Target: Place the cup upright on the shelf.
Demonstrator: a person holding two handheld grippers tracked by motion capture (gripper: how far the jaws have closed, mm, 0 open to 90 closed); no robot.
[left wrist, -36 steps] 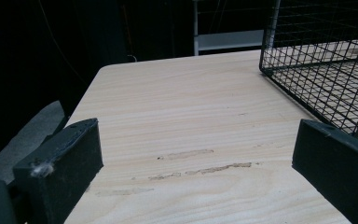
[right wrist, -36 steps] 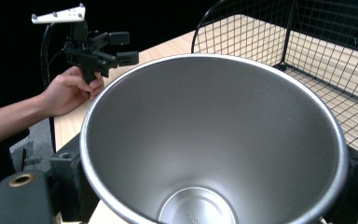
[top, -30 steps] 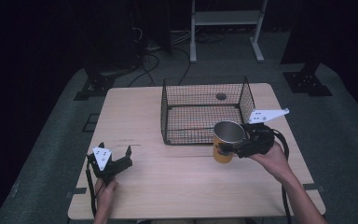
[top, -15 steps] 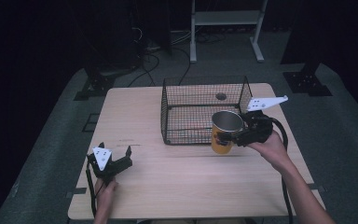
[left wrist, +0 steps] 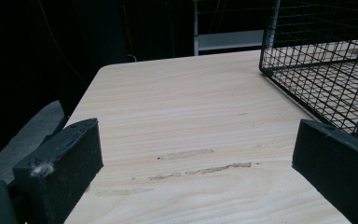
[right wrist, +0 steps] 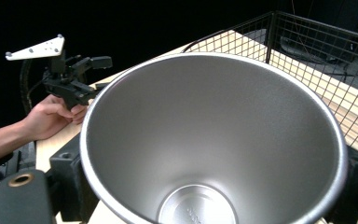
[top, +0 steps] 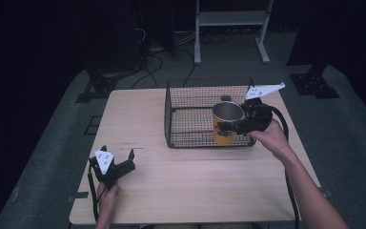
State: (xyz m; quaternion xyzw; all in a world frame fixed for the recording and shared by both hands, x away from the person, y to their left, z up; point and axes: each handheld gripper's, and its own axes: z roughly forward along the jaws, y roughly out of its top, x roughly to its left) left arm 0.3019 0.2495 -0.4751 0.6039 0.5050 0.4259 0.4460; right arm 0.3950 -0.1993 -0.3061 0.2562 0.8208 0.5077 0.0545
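Right claw (top: 229, 128) clamped on steel cup (top: 227, 123), held upright above wire basket (top: 190, 114) rim for drop-in; left claw (top: 117, 162) apart, idle.

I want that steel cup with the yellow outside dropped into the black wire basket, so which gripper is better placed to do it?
The right gripper: its jaws clamp the steel cup with the yellow outside at the black wire basket. The left gripper sits open near the table's front left, holding nothing.

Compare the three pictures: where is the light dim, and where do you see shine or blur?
High view: the table is lit, the room behind is dark. Left gripper view: the near black jaws are soft, the wood grain sharp. Right gripper view: the steel cup shines softly inside and looms large and slightly blurred.
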